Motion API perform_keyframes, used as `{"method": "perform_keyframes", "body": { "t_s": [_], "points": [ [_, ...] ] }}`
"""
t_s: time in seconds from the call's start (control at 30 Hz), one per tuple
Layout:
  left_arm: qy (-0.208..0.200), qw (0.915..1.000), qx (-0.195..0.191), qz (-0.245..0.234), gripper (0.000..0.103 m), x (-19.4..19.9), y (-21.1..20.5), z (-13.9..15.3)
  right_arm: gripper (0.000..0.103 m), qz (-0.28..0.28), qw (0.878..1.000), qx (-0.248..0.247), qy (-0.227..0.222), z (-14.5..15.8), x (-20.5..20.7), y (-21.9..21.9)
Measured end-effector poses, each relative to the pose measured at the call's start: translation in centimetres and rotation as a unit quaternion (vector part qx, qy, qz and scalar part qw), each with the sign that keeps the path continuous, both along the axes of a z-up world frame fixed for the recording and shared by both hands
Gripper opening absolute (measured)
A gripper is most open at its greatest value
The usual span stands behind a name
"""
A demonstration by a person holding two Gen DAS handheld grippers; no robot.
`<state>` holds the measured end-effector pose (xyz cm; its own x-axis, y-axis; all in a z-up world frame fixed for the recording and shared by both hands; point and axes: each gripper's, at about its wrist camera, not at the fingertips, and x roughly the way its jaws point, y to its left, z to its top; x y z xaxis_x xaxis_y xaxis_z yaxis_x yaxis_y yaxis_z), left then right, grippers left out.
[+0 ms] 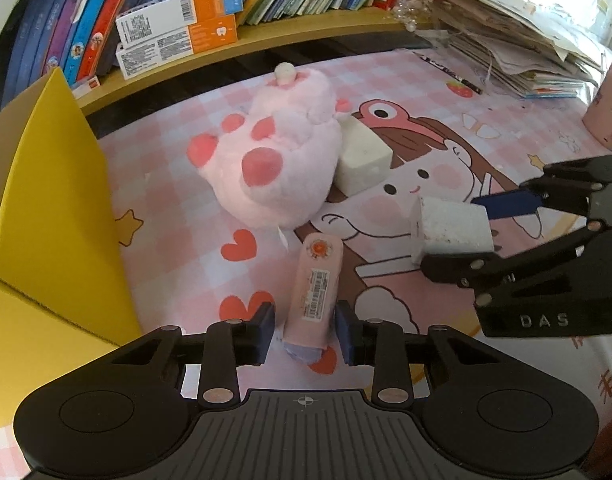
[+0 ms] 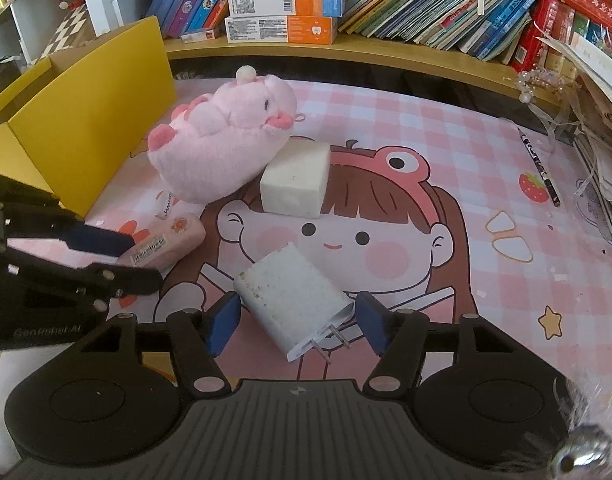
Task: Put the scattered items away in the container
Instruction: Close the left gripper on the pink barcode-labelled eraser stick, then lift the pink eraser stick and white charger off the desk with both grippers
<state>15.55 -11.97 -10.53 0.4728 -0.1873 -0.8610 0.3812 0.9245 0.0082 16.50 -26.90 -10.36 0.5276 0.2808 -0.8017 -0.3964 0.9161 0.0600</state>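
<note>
A pink tube (image 1: 314,292) lies on the cartoon mat between the open jaws of my left gripper (image 1: 305,330); the pads stand close on both sides but apart from it. It also shows in the right wrist view (image 2: 166,242). A white charger plug (image 2: 290,300) with two metal prongs lies between the open jaws of my right gripper (image 2: 298,322), and shows in the left wrist view (image 1: 452,230). A pink plush toy (image 1: 270,160) lies mid-mat, leaning on a white block (image 1: 362,158). The yellow box (image 1: 54,184) stands open at the left.
A wooden shelf (image 1: 266,36) with books and two orange-and-white cartons (image 1: 178,28) runs along the back. A paper stack (image 1: 514,40) sits back right, a pencil (image 2: 540,166) lies on the mat, and a pink cup (image 1: 608,104) stands far right.
</note>
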Motion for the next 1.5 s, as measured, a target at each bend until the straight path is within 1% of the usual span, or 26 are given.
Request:
{"method": "perform_keyframes", "body": {
  "t_s": [0.3,0.37,0.53,0.6,0.93,1.5],
  "points": [
    [-0.006,1.0,-0.005,0.0,0.031,0.4,-0.2,-0.2,0.06,0.011,1.0,-0.007,0.002,-0.3,0.2,0.3],
    [-0.008,1.0,-0.005,0.001,0.024,0.4,-0.2,-0.2,0.058,0.014,1.0,-0.012,-0.001,-0.3,0.1,0.4],
    [-0.009,0.9999,-0.012,0.007,0.023,0.2,-0.1,-0.1,0.052,0.011,1.0,-0.015,-0.001,-0.2,-0.2,0.3],
    [-0.012,0.9998,-0.015,0.009,0.023,0.0,0.1,0.1,0.052,0.006,1.0,-0.015,-0.001,-0.1,-0.3,0.1],
    [-0.037,0.9986,-0.036,0.01,0.023,-1.1,0.6,2.4,0.051,-0.016,1.0,-0.002,-0.006,1.4,-1.6,-0.8],
    [-0.071,0.9957,-0.059,-0.011,0.023,-5.1,1.0,5.1,0.051,-0.039,0.999,0.0,-0.027,4.1,-5.7,-0.8]
  ]
}}
